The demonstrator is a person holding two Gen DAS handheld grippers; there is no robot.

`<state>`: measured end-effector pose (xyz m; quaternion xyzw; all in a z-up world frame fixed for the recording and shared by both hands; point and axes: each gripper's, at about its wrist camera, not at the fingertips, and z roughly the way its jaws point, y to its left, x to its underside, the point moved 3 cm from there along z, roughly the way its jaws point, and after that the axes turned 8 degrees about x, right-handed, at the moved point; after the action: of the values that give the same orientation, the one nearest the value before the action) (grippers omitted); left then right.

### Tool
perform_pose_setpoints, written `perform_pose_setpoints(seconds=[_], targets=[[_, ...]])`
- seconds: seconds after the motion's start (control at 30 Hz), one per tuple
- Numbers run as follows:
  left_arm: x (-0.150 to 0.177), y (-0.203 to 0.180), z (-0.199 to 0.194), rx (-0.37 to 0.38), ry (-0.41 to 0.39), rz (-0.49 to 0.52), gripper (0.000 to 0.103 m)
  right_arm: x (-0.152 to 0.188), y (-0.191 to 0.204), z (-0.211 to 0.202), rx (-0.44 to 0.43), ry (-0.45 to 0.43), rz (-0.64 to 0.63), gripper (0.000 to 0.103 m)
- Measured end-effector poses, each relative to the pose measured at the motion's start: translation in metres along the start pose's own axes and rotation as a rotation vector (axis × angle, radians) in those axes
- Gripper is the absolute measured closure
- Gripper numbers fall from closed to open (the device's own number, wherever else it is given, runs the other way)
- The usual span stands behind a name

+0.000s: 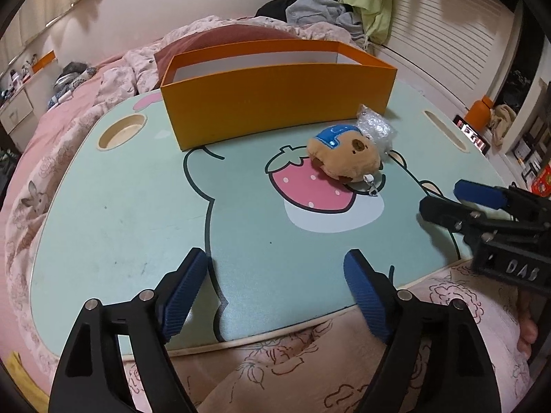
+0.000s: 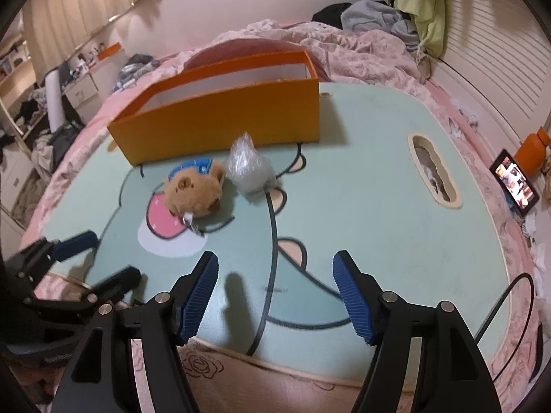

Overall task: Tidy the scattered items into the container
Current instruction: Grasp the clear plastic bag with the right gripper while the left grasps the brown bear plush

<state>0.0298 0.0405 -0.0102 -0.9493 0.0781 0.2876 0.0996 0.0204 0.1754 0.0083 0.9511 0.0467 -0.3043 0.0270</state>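
Left wrist view: the left gripper (image 1: 275, 289) hangs over the worktop's (image 1: 120, 213) near edge, jaws wide apart and empty, probably readied for a grab. The plush (image 1: 344, 158) lies ahead on the worktop, touching the plastic bag (image 1: 375, 129), both just before the orange box (image 1: 275, 106).

Right wrist view: the right gripper (image 2: 275, 296) likewise gapes empty, facing plush (image 2: 194, 191), bag (image 2: 248, 168) and box (image 2: 220, 117).

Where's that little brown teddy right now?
The small brown plush bear with a blue cap lies on the mint-green lap table, partly over its printed strawberry, just in front of the orange cardboard box, with a crinkly clear plastic bag at its right.
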Motion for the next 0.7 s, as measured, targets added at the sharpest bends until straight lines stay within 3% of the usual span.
perform_pose_setpoints(seconds=[0.13,0.33,0.47,0.57,0.63,0.7], targets=[[0.0,0.003,0.001,-0.009,0.003,-0.013,0.014,-0.01,0.002,-0.001,-0.004,-0.02,-0.016,0.034],[0.001,0.003,0.001,-0.01,0.002,-0.013,0.013,-0.034,0.007,0.013,-0.007,-0.02,-0.026,0.035],[0.001,0.003,0.001,-0.011,0.002,-0.012,0.013,-0.058,0.006,0.023,0.0,-0.042,-0.025,0.042],[0.001,0.003,0.001,-0.011,0.002,-0.012,0.013,-0.065,0.011,0.039,-0.018,0.001,-0.05,0.047],[0.001,0.003,0.001,-0.011,0.001,-0.012,0.013,-0.066,0.015,0.049,-0.066,0.045,-0.053,0.06],[0.001,0.003,0.002,-0.012,0.002,-0.011,0.013,-0.064,0.019,0.057,-0.061,0.065,-0.074,0.072]])
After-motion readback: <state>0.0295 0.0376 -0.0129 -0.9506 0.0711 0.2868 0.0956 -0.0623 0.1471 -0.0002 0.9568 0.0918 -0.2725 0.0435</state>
